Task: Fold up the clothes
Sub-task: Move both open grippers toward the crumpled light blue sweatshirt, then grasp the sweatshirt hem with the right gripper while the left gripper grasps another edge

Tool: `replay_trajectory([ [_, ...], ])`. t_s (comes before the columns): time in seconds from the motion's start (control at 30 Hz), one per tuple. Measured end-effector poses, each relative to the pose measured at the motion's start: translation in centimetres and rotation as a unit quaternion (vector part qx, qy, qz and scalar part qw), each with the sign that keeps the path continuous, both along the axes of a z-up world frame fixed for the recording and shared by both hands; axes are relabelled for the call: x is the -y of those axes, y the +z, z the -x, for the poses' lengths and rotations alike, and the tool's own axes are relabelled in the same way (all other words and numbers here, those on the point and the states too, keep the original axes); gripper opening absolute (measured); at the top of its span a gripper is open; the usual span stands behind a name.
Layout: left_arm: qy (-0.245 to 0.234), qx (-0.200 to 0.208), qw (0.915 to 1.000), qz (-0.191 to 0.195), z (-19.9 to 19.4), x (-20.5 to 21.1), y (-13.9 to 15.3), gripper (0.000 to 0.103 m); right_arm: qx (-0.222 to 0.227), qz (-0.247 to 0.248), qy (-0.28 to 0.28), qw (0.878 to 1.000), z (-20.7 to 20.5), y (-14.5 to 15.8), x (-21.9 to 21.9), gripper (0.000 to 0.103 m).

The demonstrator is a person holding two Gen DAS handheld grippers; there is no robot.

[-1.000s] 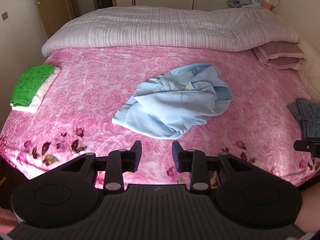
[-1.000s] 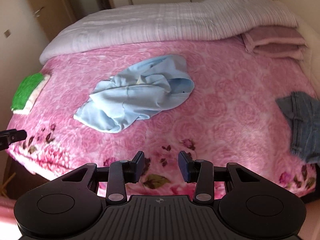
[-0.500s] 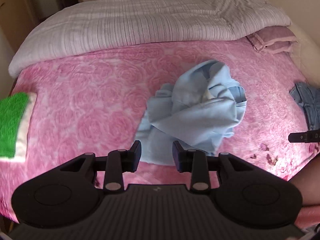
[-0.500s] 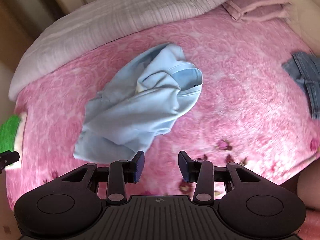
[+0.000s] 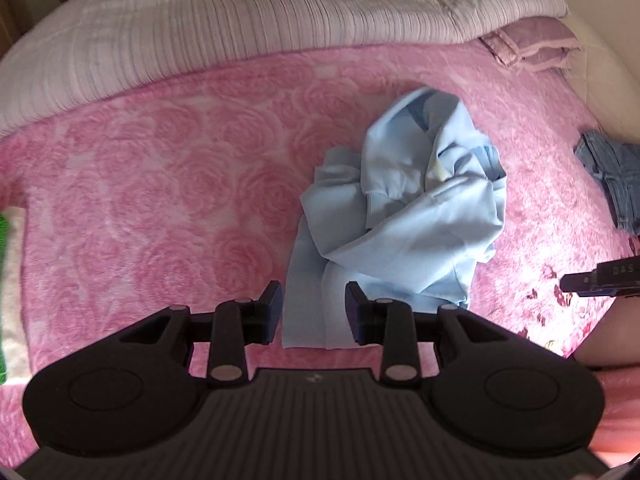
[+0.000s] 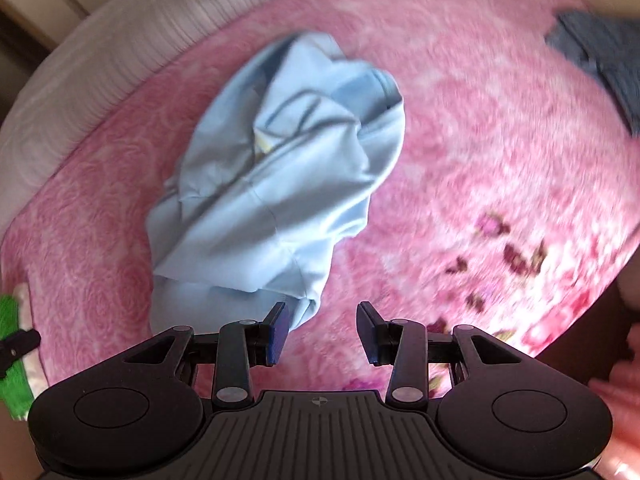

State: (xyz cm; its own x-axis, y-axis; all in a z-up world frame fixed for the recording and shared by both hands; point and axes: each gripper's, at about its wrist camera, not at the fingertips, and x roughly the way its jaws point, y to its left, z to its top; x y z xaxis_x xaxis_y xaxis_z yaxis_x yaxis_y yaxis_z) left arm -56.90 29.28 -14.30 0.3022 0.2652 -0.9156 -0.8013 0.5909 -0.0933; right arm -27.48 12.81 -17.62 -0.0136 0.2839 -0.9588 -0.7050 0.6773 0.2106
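Beyond blurred bedspread (image 6: 500, 128), cropped jeans (image 6: 604, 56)

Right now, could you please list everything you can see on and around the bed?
sweatshirt: one, light blue, crumpled mid-bed on the blanket.
blanket: one, pink with roses, covering the bed.
quilt: one, pale striped, bunched along the far side.
pillow: one, dusty pink, far right corner.
jeans: one, blue denim, right edge.
towel: one, green on a white layer, left edge.
left gripper: one, black, open, its jaws astride the sweatshirt's near edge.
right gripper: one, black, open, beside the sweatshirt's near corner.
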Motion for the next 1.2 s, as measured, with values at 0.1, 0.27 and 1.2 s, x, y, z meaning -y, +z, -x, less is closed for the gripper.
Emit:
replay_trajectory([
  [0.1, -0.006, -0.001, 0.9999, 0.011, -0.4, -1.1, -1.5, 0.03, -0.015, 0.009, -0.023, 1.0, -0.2, -1.8, -0.9, 0.041],
  [0.27, -0.005, 0.007, 0.9998, 0.02, -0.7, -3.5, -3.4, 0.03, -0.041, 0.007, -0.056, 0.998, -0.5, -4.2, -3.6, 0.041],
  [1.2, 0.051, -0.025, 0.9977, 0.039, 0.3, -9.2, -8.8, 0.03, -0.055, 0.009, -0.172, 0.983, -3.7, -15.1, -14.8, 0.008],
])
